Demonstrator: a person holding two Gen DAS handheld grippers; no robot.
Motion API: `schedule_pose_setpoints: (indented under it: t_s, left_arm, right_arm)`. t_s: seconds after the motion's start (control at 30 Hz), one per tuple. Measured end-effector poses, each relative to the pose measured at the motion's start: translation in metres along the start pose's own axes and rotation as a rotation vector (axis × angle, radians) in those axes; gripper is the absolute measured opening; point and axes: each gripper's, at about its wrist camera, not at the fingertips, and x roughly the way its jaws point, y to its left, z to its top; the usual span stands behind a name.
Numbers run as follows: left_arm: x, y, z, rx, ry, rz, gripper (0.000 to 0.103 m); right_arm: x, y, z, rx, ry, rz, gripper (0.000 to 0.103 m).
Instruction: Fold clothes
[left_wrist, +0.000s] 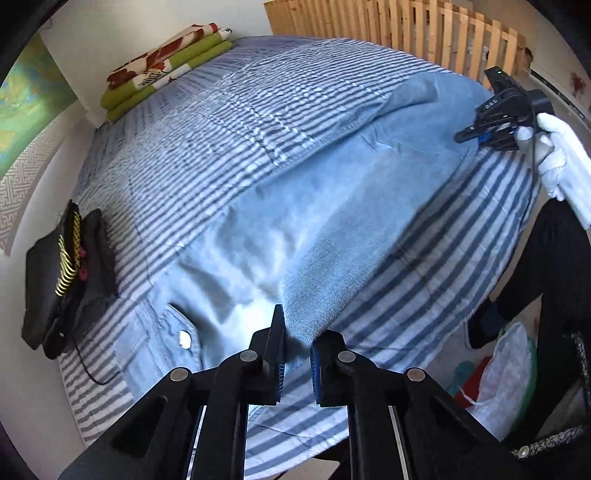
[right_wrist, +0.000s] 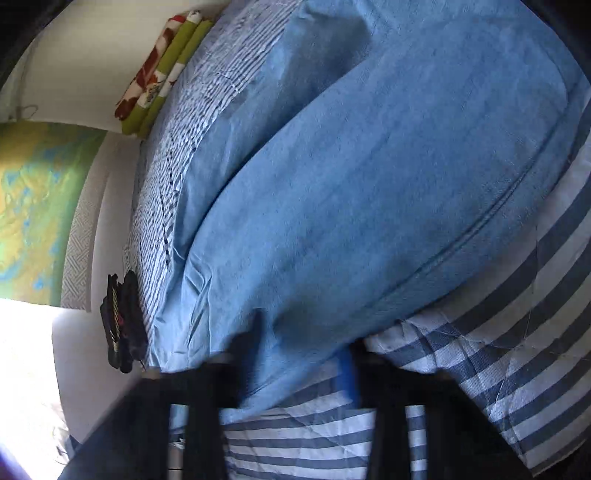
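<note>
My left claw (left_wrist: 298, 345) pinches the near edge of the blue shirt (left_wrist: 325, 206) lying across the striped bed (left_wrist: 229, 122); my right claw (left_wrist: 480, 134) clamps its far-right hem. If either thin pinch slips, the fold will likely sag crooked.

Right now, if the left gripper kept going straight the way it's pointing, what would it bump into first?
The left gripper already has its jaws shut on the light blue shirt. Straight on, it would probably push into more of that shirt, lying on the striped bedspread.
</note>
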Motion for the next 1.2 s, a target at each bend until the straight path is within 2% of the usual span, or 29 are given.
schedule_pose_setpoints:
  t_s: [0.13, 0.3, 0.47, 0.53, 0.63, 0.7, 0.73, 0.77, 0.83, 0.87, 0.9, 0.93, 0.97, 1.0, 1.07, 1.2]
  left_arm:
    - [-0.004, 0.023, 0.023, -0.056, -0.006, -0.016, 0.012]
    - [-0.012, 0.038, 0.033, -0.098, -0.003, -0.048, 0.011]
    - [-0.02, 0.021, 0.023, -0.041, 0.014, -0.058, 0.011]
    - [-0.019, 0.001, 0.012, -0.015, 0.029, -0.062, 0.011]
    - [0.0, -0.045, -0.017, 0.073, 0.091, -0.127, 0.011]
    - [0.029, -0.075, -0.038, 0.145, 0.174, -0.174, 0.012]
    - [0.046, -0.088, -0.046, 0.164, 0.224, -0.166, 0.013]
    - [0.057, -0.095, -0.051, 0.175, 0.256, -0.157, 0.017]
    - [0.063, -0.1, -0.053, 0.161, 0.291, -0.191, 0.033]
    - [0.057, -0.099, -0.051, 0.15, 0.283, -0.215, 0.039]
    - [0.048, -0.097, -0.049, 0.137, 0.273, -0.228, 0.039]
    - [0.038, -0.094, -0.046, 0.122, 0.262, -0.257, 0.039]
    - [0.027, -0.091, -0.042, 0.105, 0.247, -0.278, 0.04]
    - [0.016, -0.087, -0.036, 0.091, 0.22, -0.278, 0.04]
    - [0.003, -0.081, -0.02, 0.07, 0.173, -0.258, 0.04]
    - [0.005, -0.079, 0.021, 0.077, 0.096, -0.218, 0.04]
  right_arm:
    - [-0.017, 0.032, 0.015, 0.006, -0.033, 0.033, 0.004]
    - [-0.032, 0.062, 0.032, 0.008, -0.039, 0.03, 0.004]
    - [-0.043, 0.084, 0.026, -0.074, -0.07, -0.021, 0.004]
    - [-0.048, 0.077, 0.018, -0.105, -0.075, -0.04, 0.003]
    - [-0.049, 0.05, -0.003, -0.179, -0.109, -0.136, 0.003]
    - [-0.038, 0.021, -0.014, -0.181, -0.097, -0.177, 0.003]
    - [-0.027, 0.008, -0.018, -0.188, -0.074, -0.19, 0.004]
    - [-0.016, -0.005, -0.023, -0.205, -0.043, -0.193, 0.004]
    - [-0.012, -0.02, -0.032, -0.238, -0.014, -0.154, 0.009]
    - [-0.021, -0.027, -0.038, -0.259, -0.005, -0.112, 0.01]
    - [-0.033, -0.034, -0.043, -0.274, -0.009, -0.073, 0.01]
    - [-0.054, -0.044, -0.049, -0.286, -0.039, -0.026, 0.011]
    - [-0.074, -0.054, -0.049, -0.282, -0.084, -0.011, 0.017]
    - [-0.089, -0.062, -0.047, -0.263, -0.131, -0.011, 0.028]
    - [-0.129, -0.094, -0.032, -0.176, -0.267, -0.041, 0.042]
    - [-0.171, -0.155, 0.026, 0.033, -0.437, -0.128, 0.043]
